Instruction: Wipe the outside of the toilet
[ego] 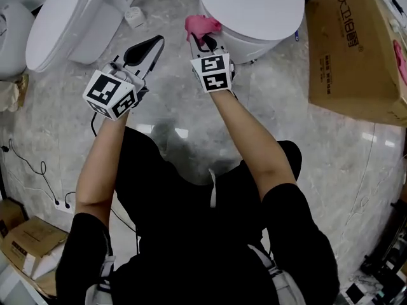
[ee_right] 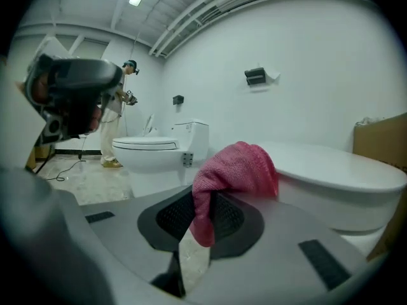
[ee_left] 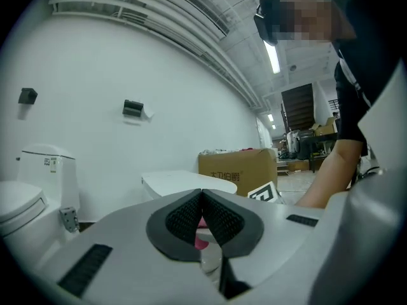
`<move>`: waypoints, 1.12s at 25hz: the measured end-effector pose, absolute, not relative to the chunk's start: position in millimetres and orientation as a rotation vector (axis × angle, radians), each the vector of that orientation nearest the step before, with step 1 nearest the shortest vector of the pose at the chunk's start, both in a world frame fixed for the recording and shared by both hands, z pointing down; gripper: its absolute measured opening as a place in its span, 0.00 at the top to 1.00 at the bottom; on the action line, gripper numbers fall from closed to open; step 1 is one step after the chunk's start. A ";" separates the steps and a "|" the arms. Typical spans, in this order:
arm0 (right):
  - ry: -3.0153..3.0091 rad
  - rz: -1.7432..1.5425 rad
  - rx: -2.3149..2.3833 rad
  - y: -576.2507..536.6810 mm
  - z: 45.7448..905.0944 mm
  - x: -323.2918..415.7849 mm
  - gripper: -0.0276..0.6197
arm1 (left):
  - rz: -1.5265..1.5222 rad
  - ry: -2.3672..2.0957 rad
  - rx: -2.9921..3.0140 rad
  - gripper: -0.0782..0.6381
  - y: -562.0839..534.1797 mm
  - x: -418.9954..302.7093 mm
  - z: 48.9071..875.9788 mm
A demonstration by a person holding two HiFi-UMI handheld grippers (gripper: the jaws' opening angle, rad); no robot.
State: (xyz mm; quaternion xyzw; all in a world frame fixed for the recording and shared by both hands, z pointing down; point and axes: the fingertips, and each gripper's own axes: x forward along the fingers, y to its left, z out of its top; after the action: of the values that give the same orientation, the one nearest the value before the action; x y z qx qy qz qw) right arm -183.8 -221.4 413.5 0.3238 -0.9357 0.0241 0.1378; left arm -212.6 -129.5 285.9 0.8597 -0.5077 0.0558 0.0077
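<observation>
A white toilet [ego: 251, 8] with its lid down stands at the top of the head view; it also shows as the toilet [ee_right: 343, 170] in the right gripper view. My right gripper [ego: 205, 42] is shut on a pink cloth [ego: 201, 25], which sits against the bowl's left front side. The cloth [ee_right: 232, 176] bulges out above the jaws. My left gripper [ego: 146, 49] hangs to the left, shut and holding nothing, a short way from the bowl. Its closed pads [ee_left: 191, 218] frame a sliver of the pink cloth [ee_left: 203, 239].
A second toilet [ego: 73, 18] stands at the upper left, also seen as the toilet [ee_right: 156, 151]. A large cardboard box [ego: 356, 49] sits at the right. Cables and a power strip [ego: 60, 203] lie on the marble floor at left. Another person [ee_right: 114, 132] stands far off.
</observation>
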 end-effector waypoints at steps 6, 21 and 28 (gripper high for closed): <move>-2.594 0.200 1.192 -256.5 434.1 -182.1 0.85 | 0.162 -1.572 2.730 0.87 -113.9 -207.9 279.5; -2.493 0.065 1.174 -249.6 444.7 -119.2 0.85 | 0.164 -1.476 2.809 0.87 -121.8 -189.8 302.9; -2.478 0.047 1.097 -244.9 453.0 -72.0 0.85 | 0.121 -1.434 2.791 0.87 -142.2 -178.1 315.7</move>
State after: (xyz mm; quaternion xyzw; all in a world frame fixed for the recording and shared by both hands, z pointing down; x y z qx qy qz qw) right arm -72.0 -244.9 453.0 0.3954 -0.8931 0.0170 0.2140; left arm -178.1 -142.2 315.7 0.8888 -0.4568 0.0384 0.0008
